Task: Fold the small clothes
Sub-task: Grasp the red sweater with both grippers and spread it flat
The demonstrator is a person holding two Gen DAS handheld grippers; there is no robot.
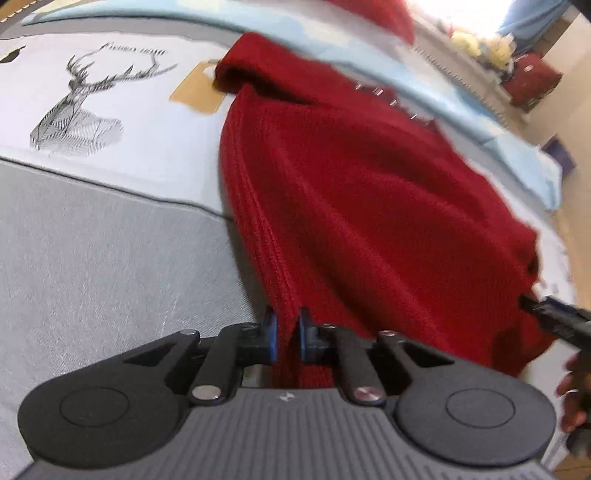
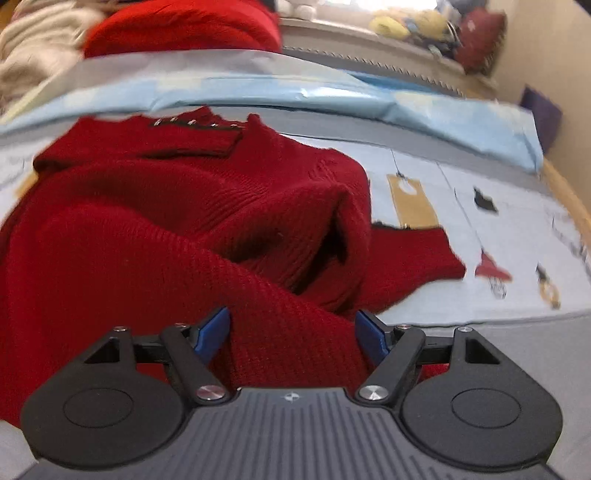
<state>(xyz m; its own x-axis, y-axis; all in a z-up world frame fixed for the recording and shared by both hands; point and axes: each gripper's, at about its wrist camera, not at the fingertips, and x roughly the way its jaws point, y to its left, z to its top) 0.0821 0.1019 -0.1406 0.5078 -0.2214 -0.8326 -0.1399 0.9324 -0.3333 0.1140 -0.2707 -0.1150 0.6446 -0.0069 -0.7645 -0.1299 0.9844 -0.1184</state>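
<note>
A dark red knit sweater (image 1: 351, 192) lies on a bed with a printed cover (image 1: 110, 147). My left gripper (image 1: 287, 338) is shut on the sweater's ribbed edge and holds it up off the bed. In the right wrist view the sweater (image 2: 166, 229) fills the middle, its collar with small metal studs at the far side. My right gripper (image 2: 293, 332) has its jaws wide apart with a thick fold of the sweater lying between them; the pads do not press it. The right gripper's tip (image 1: 550, 317) shows at the right edge of the left wrist view.
A light blue blanket (image 2: 332, 96) runs along the far side of the bed. Another red garment (image 2: 184, 29) and a pale pile of clothes (image 2: 33, 48) lie beyond it. Stuffed toys (image 2: 406, 22) sit on a shelf at the back. The bed cover has printed pictures (image 1: 81, 103).
</note>
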